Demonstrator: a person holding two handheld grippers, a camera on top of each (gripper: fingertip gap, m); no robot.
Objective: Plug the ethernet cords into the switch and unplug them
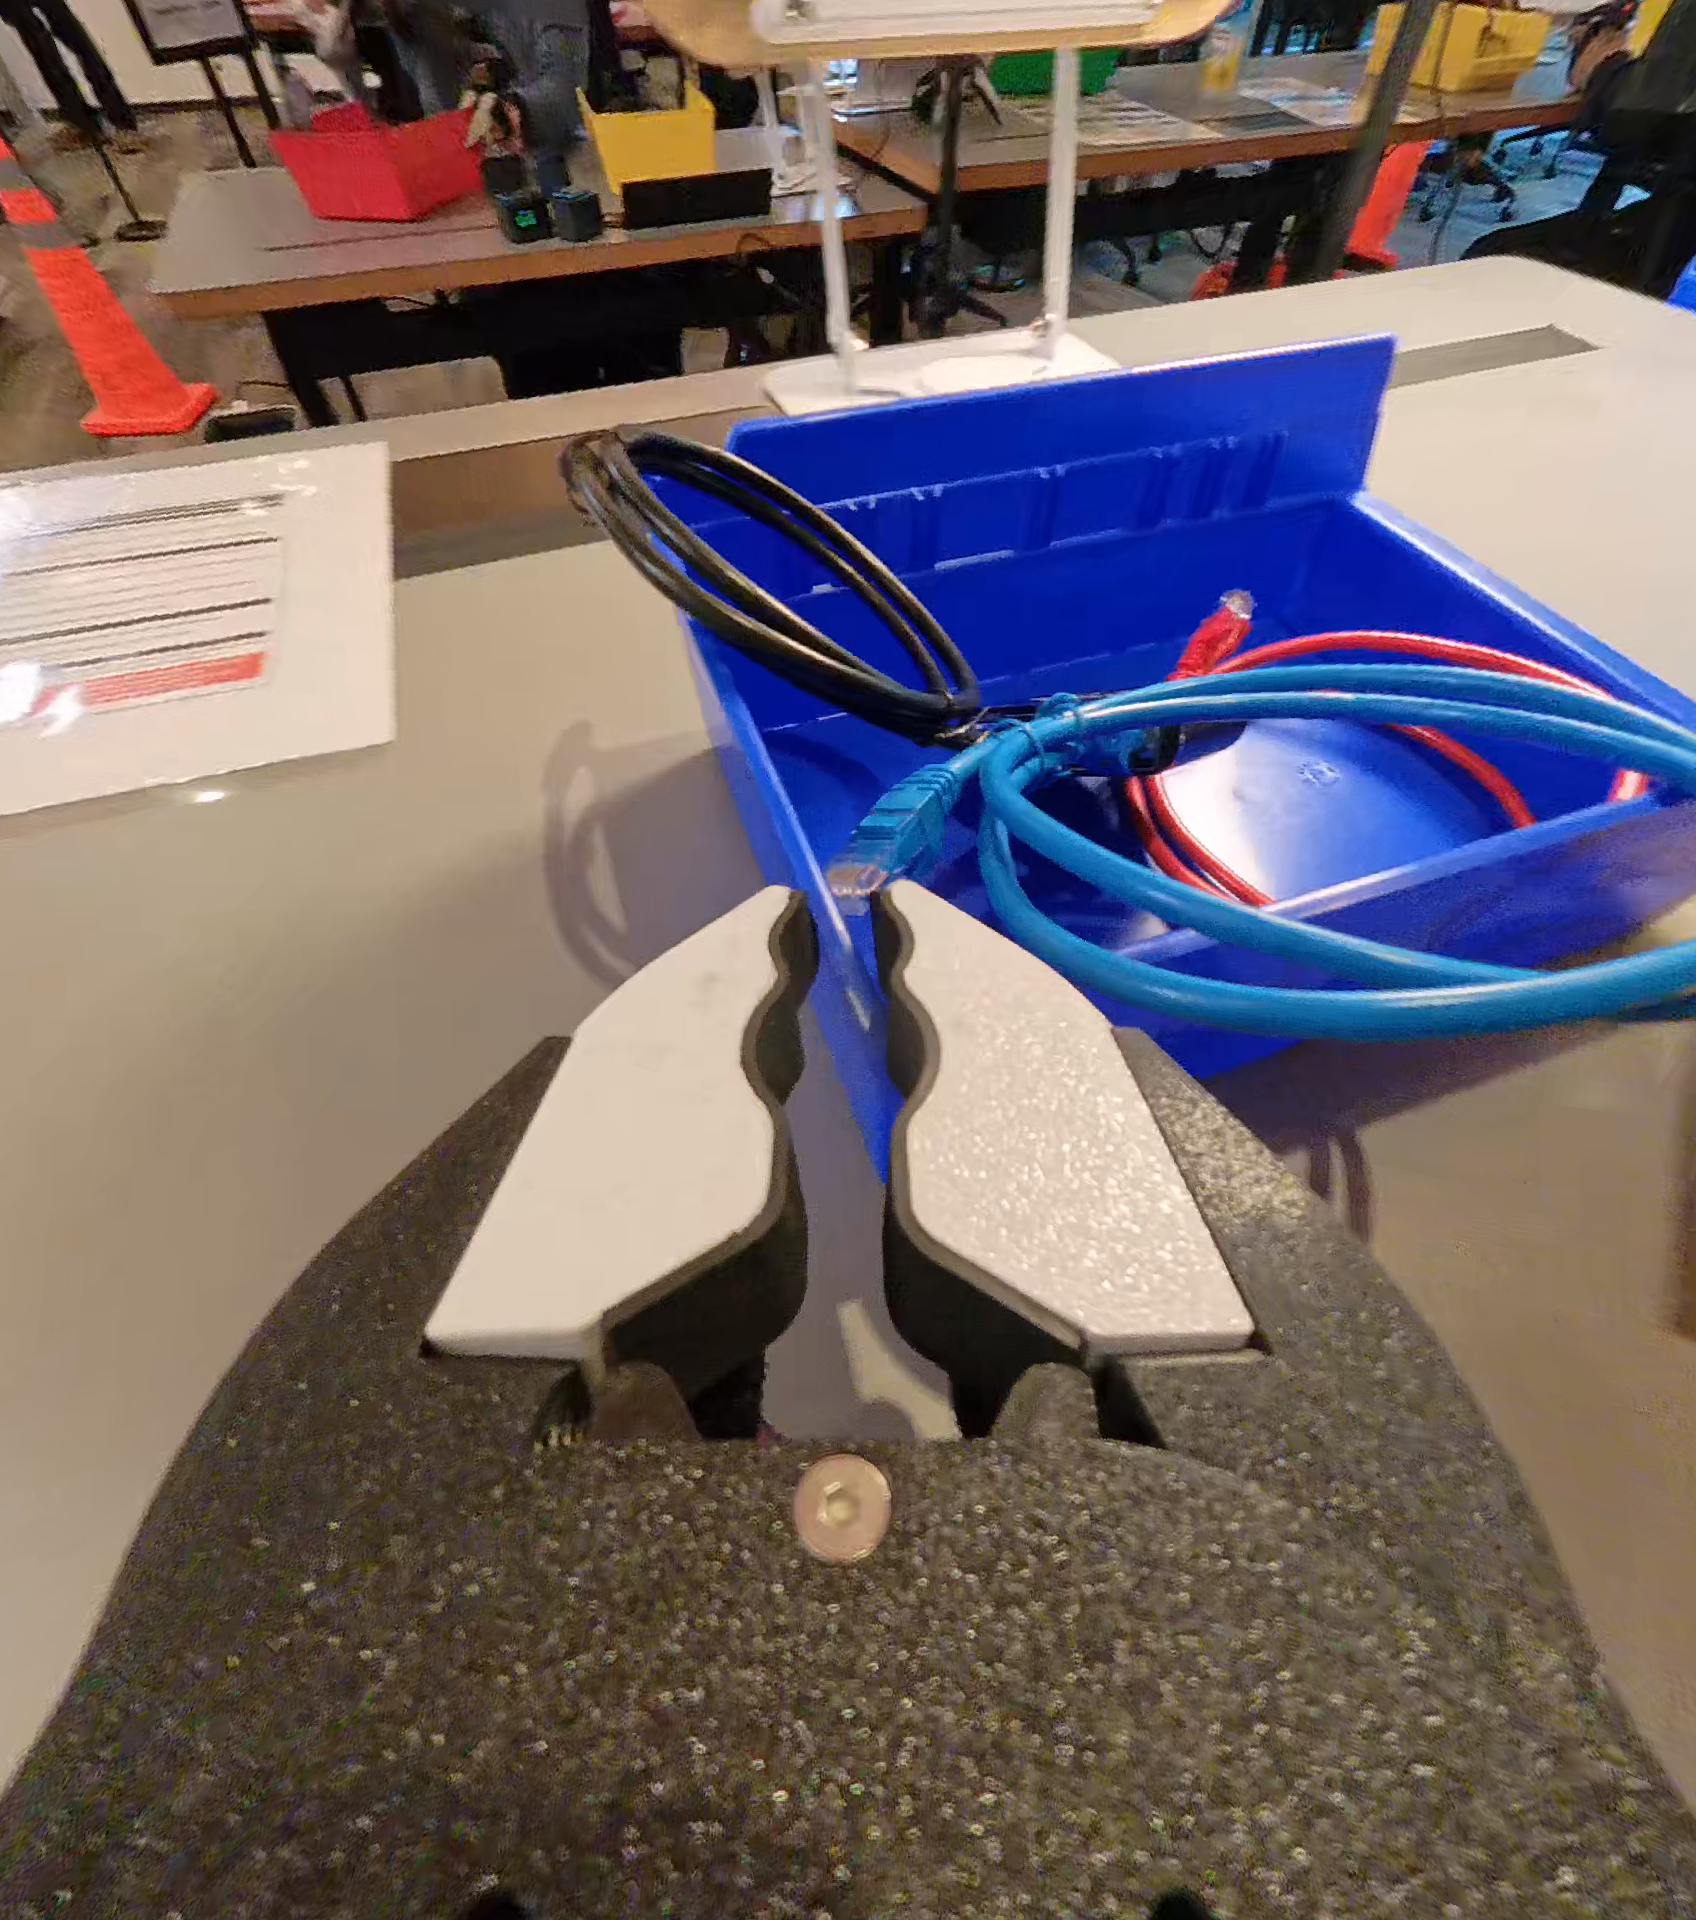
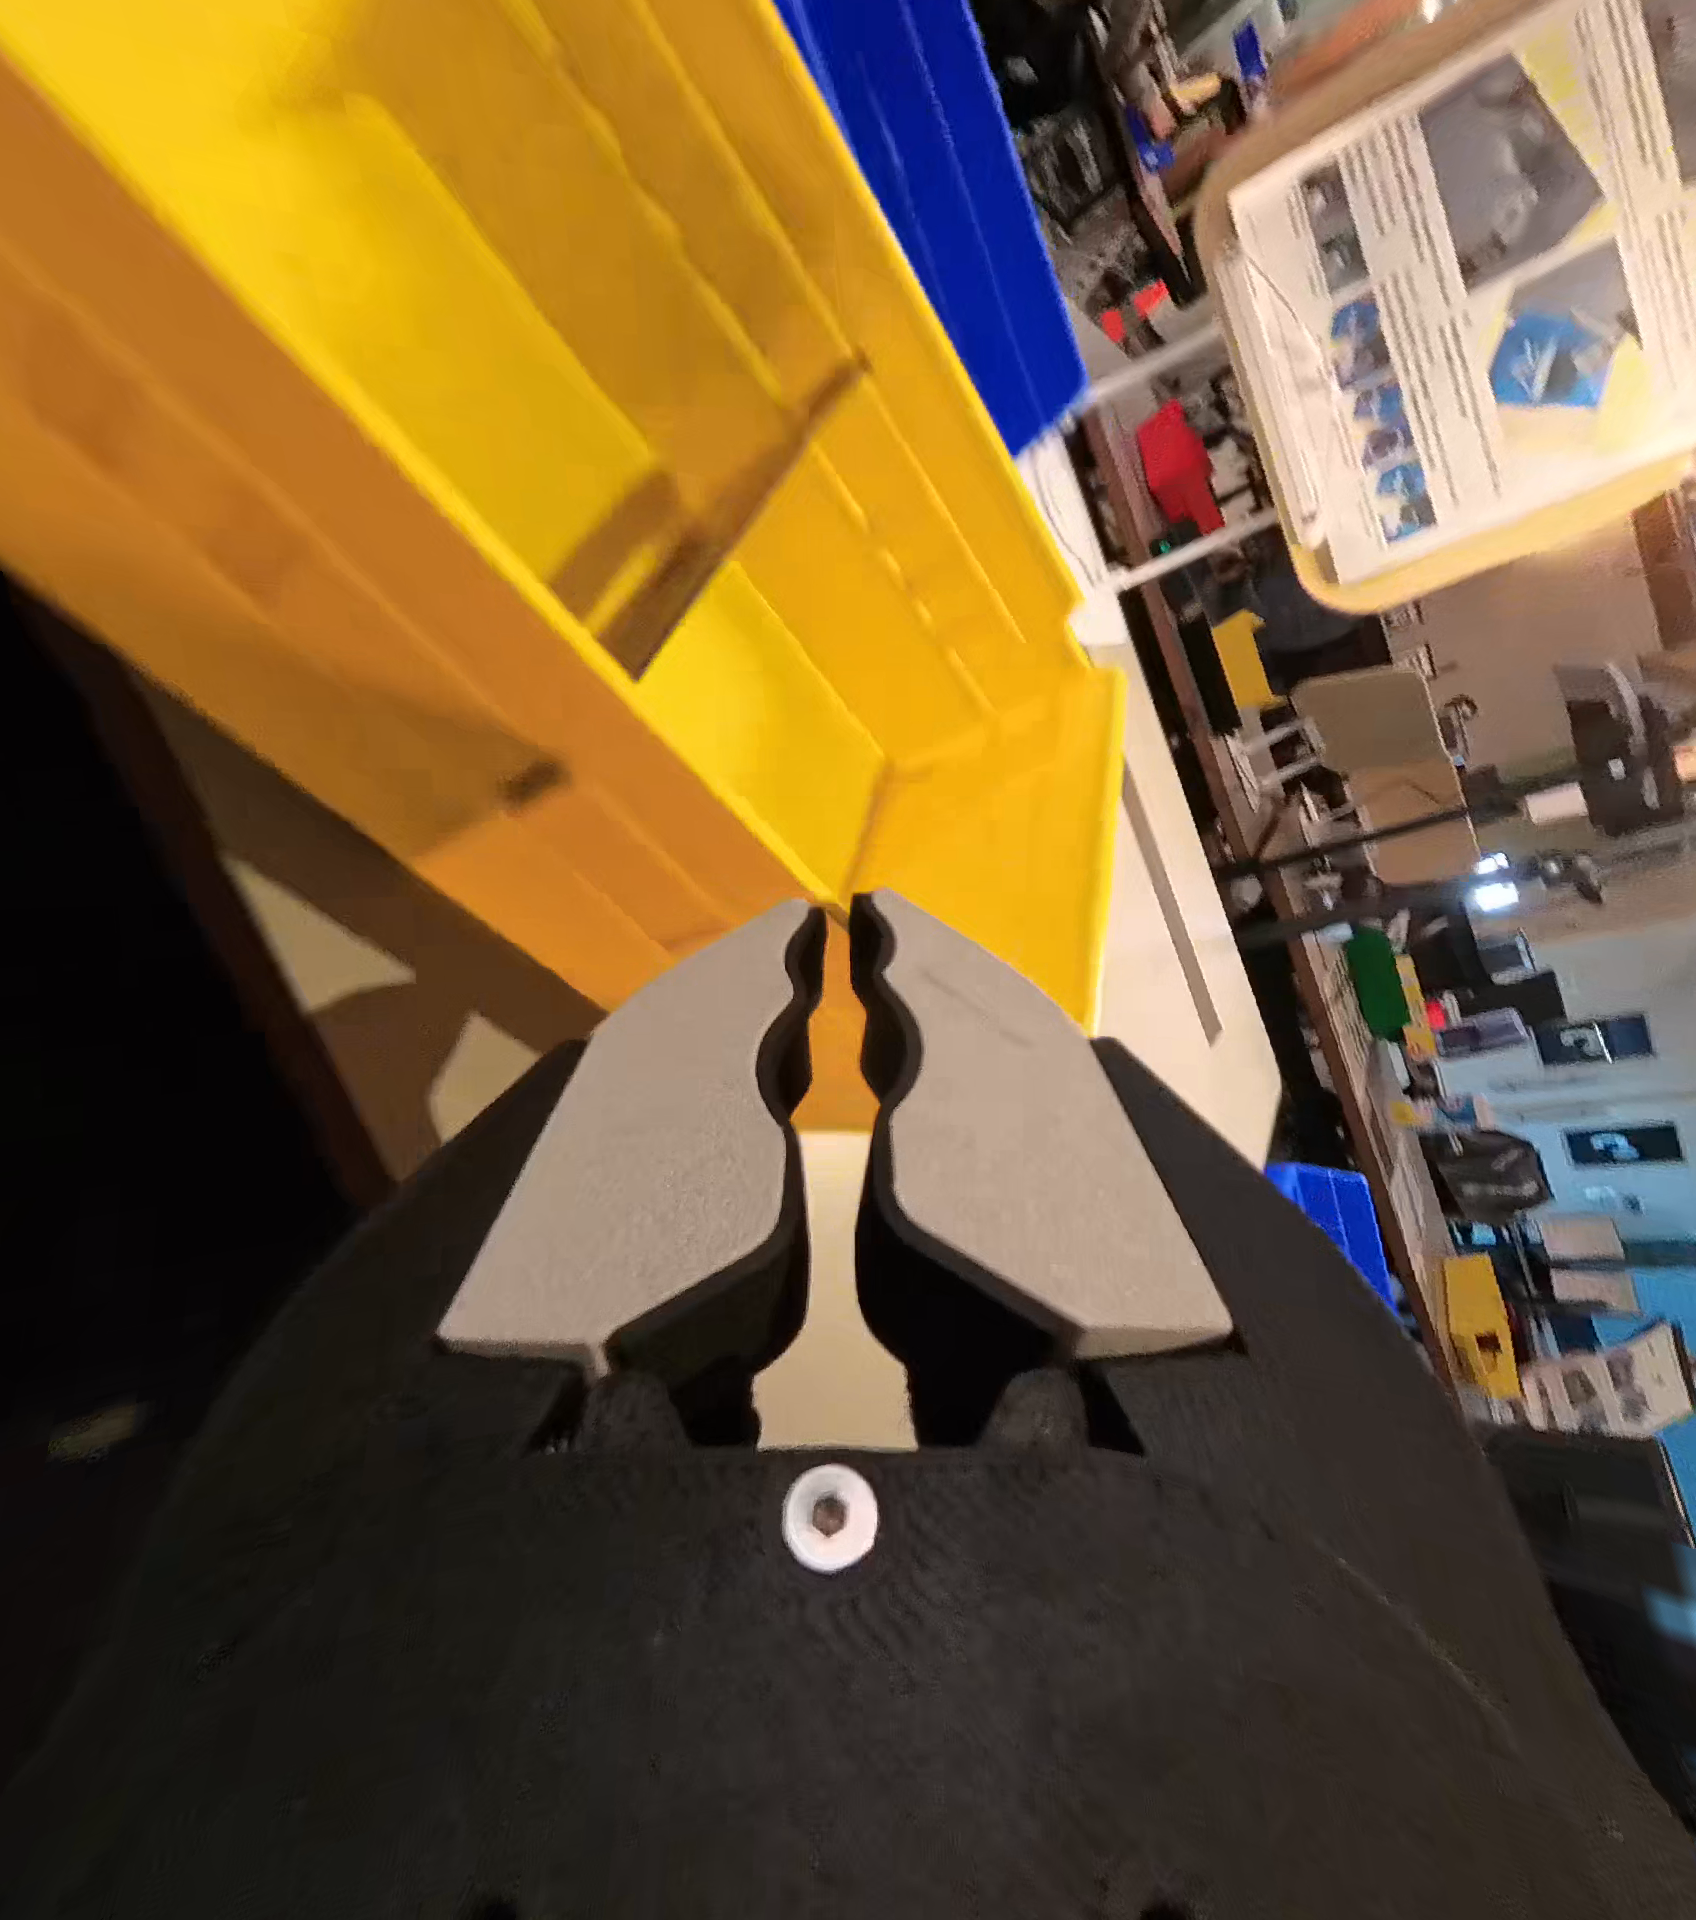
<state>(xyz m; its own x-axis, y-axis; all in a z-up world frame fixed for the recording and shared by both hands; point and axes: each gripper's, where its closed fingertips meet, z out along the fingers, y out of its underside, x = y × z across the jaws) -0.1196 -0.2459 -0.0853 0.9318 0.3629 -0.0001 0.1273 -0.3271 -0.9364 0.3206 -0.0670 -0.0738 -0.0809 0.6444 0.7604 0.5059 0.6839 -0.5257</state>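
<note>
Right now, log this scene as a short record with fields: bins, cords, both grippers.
blue bin: on the grey table, holds the cords
blue cord: coiled, draped over the bin's front edge, plug free
red cord: coiled inside the bin, plug up
black cord: looped over the bin's left wall
left gripper: narrow gap between fingers, just short of the blue plug, holding nothing
right gripper: nearly closed, empty, facing a yellow bin
switch: not in view
</note>
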